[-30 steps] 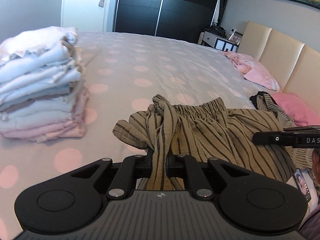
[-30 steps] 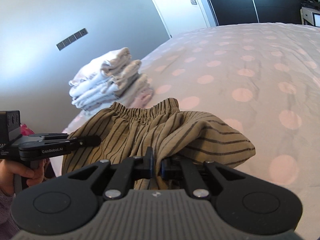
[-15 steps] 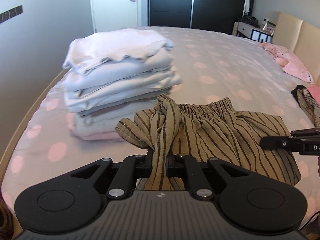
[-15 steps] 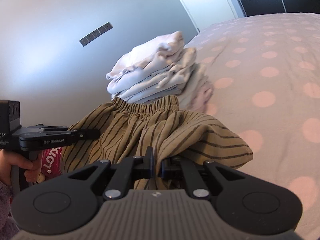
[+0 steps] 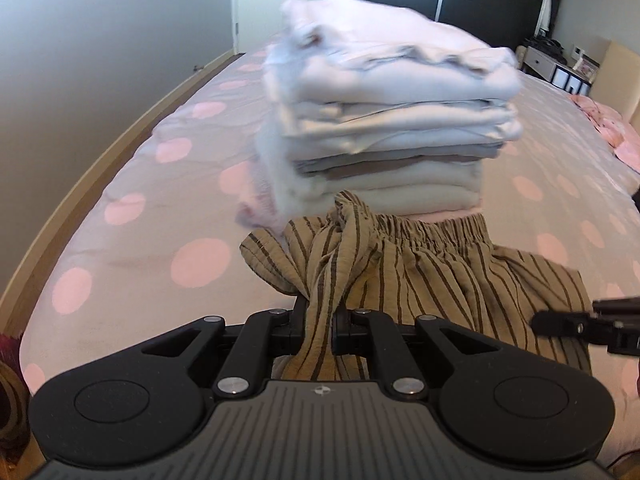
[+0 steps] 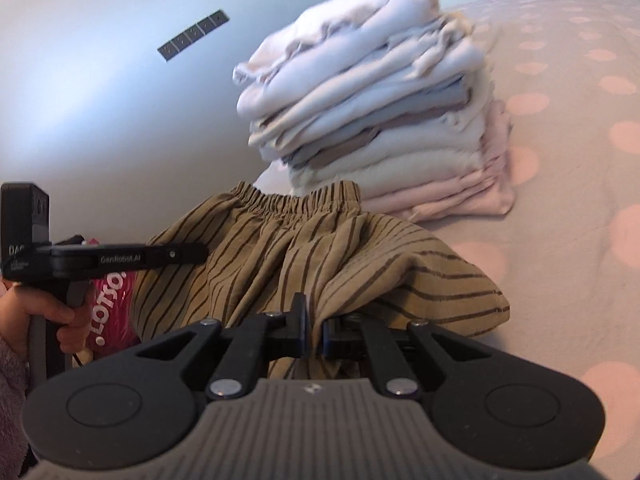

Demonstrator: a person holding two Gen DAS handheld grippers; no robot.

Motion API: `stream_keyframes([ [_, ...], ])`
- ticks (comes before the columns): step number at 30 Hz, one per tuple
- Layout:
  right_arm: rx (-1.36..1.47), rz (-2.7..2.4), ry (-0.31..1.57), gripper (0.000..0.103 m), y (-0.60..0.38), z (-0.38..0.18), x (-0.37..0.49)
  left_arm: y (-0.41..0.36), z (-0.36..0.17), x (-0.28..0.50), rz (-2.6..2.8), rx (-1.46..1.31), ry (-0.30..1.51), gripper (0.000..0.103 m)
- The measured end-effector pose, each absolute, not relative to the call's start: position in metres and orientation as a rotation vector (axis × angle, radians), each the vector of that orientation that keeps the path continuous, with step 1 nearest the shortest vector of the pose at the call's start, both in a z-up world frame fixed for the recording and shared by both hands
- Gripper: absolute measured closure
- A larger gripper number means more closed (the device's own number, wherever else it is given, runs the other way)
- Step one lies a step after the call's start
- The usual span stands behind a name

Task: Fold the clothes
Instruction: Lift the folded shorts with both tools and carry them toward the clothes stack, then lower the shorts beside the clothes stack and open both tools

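A folded olive garment with dark stripes and an elastic waistband [image 5: 420, 264] hangs between both grippers just above the bed; it also shows in the right wrist view [image 6: 304, 252]. My left gripper [image 5: 319, 322] is shut on its left edge. My right gripper [image 6: 314, 330] is shut on its right edge. Right behind it stands a tall stack of folded pale clothes [image 5: 384, 120], also in the right wrist view [image 6: 384, 120]. The waistband is close to the foot of the stack.
The bed has a grey cover with pink dots [image 5: 160, 240] and a wooden edge at the left [image 5: 80, 208]. Pink clothes [image 5: 616, 136] lie near the headboard. A red bag [image 6: 110, 308] sits below the bed edge. A grey wall is behind.
Both grippers have carried the striped garment to the left across the bed, up to the stack of folded clothes. The stack now fills the middle of both views.
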State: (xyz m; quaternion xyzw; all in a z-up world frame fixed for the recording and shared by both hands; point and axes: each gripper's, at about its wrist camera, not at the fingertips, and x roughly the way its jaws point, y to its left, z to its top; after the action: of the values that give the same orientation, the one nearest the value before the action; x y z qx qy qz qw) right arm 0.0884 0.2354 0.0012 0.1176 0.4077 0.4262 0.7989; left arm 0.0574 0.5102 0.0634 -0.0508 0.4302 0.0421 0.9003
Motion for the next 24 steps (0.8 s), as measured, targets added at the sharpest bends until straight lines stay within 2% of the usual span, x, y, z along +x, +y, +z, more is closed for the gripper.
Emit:
stream_keyframes([
  [11, 0.23, 0.899, 0.973, 0.094, 0.286, -0.057, 0.087, 0.559, -0.005, 0.065, 0.088, -0.101, 0.93, 0.096],
  [16, 0.195, 0.88, 1.001, 0.094, 0.283, -0.073, 0.088, 0.566, -0.023, 0.059, 0.11, -0.124, 0.91, 0.091],
  [22, 0.187, 0.867, 1.029, 0.089, 0.277, -0.081, 0.089, 0.561, -0.027, 0.056, 0.196, -0.106, 0.919, 0.074],
  [24, 0.184, 0.87, 1.027, 0.08, 0.273, -0.077, 0.086, 0.56, -0.021, 0.053, 0.223, -0.113, 0.907, 0.065],
])
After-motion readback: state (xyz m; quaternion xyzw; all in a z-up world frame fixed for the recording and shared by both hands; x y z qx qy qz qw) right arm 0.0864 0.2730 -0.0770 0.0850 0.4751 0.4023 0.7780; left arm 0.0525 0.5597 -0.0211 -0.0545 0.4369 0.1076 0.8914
